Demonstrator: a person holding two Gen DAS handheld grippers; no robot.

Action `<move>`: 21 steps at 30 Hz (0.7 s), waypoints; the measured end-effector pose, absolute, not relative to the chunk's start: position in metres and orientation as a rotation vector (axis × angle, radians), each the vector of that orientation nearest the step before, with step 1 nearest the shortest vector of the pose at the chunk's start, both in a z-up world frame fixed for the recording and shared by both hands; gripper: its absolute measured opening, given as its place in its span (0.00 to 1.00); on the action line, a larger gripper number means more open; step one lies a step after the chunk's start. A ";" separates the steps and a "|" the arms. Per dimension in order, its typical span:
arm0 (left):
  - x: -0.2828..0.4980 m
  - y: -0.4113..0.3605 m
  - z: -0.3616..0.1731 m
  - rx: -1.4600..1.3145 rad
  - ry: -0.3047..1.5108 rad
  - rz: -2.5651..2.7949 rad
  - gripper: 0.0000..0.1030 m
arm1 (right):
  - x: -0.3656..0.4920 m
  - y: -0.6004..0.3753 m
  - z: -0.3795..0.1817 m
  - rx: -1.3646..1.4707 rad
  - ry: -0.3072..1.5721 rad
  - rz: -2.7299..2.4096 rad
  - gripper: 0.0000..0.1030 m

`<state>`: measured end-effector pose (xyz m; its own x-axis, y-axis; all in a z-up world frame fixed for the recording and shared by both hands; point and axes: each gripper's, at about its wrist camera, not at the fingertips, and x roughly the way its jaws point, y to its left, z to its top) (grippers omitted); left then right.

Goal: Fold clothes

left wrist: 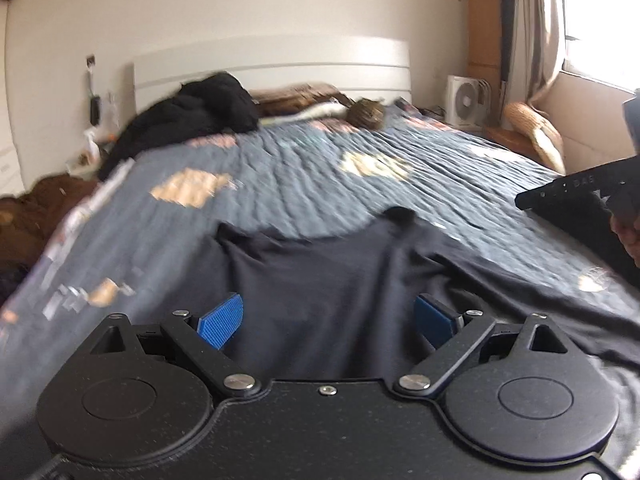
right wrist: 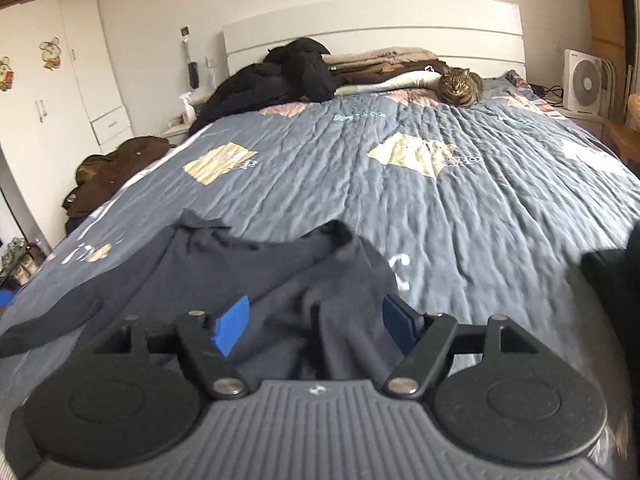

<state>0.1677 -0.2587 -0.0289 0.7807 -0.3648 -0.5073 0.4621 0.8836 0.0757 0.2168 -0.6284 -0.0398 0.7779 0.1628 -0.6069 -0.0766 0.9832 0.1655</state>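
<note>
A dark navy garment lies spread and rumpled on the near part of the grey-blue bedspread. My left gripper hovers over it, blue pads wide apart with only cloth lying below them. In the right wrist view the same garment is bunched, with a sleeve trailing to the left. My right gripper stands open above it, and nothing is pinched between its pads. The right gripper's black body shows at the right edge of the left wrist view.
A tabby cat sits near the white headboard. Beside it lie a black jacket and a stack of folded clothes. A white fan stands at the right, and brown clothes lie on the floor left of the bed.
</note>
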 end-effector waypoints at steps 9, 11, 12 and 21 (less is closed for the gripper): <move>0.312 -0.234 -0.036 0.425 0.502 -0.406 0.80 | 0.350 -0.623 -0.077 -0.039 0.772 0.066 0.71; 0.340 -0.240 -0.049 0.444 0.498 -0.431 0.70 | 0.371 -0.619 -0.086 -0.043 0.778 0.062 0.71; 0.352 -0.244 -0.056 0.448 0.495 -0.448 0.61 | 0.379 -0.617 -0.089 -0.039 0.782 0.067 0.71; 0.446 -0.299 -0.141 0.640 0.506 -0.479 0.49 | 0.414 -0.582 -0.126 -0.024 0.782 0.147 0.71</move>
